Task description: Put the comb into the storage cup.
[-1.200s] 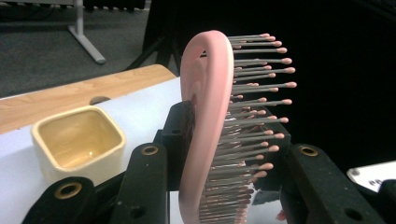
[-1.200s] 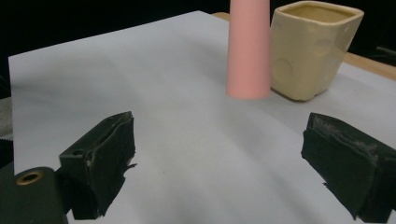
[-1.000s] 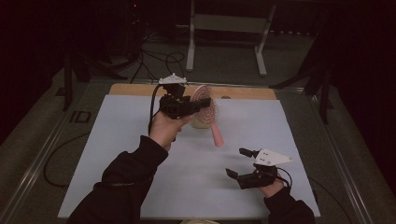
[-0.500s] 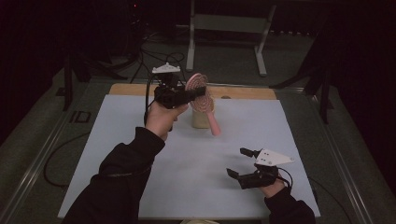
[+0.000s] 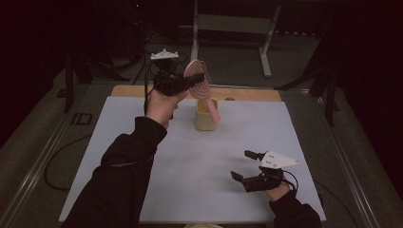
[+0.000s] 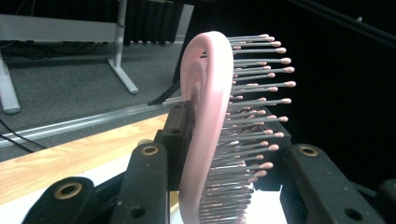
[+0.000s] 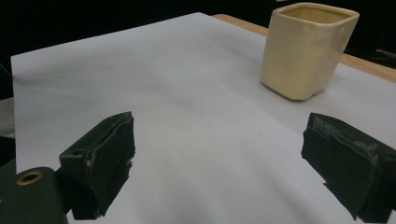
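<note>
The left gripper (image 5: 190,80) is clamped across the round head of a pink hairbrush (image 5: 198,85), whose handle slants down from the fingers to the mouth of a cream ceramic cup (image 5: 205,119), while the right gripper (image 5: 244,167), well apart, rests low over the white mat (image 5: 190,171), spread wide and empty.

room: dark | floor (image 5: 237,57): grey carpet | metal frame (image 5: 228,23): behind table
</note>
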`<action>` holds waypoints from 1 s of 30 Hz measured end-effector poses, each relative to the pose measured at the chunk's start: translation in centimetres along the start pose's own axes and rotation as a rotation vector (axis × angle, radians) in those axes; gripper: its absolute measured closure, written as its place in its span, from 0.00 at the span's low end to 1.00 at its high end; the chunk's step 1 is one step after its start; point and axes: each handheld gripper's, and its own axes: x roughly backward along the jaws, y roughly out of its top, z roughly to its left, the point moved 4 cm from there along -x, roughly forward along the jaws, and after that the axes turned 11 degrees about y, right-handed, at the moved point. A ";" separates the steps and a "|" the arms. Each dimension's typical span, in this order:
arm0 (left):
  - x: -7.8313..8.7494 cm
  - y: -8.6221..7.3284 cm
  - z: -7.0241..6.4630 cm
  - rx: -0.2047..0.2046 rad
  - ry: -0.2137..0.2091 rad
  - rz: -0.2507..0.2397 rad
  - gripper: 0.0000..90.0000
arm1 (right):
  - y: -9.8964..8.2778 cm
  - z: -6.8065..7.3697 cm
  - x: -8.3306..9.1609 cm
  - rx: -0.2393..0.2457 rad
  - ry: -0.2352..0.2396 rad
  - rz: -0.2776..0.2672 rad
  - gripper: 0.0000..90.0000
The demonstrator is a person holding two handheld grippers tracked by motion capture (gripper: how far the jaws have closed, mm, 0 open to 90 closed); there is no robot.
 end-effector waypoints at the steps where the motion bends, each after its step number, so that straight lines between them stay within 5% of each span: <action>1: -0.1 0.2 0.1 0.000 0.006 -0.001 0.72 | 0.0 0.0 0.0 -0.003 0.001 -0.002 0.10; 18: -1.5 1.8 1.6 -0.006 0.083 -0.026 0.72 | 0.0 0.0 0.0 -0.015 0.011 0.002 0.10; 30: -3.1 1.2 3.1 0.012 0.135 -0.030 0.72 | 0.1 0.0 0.1 -0.007 0.014 -0.008 0.10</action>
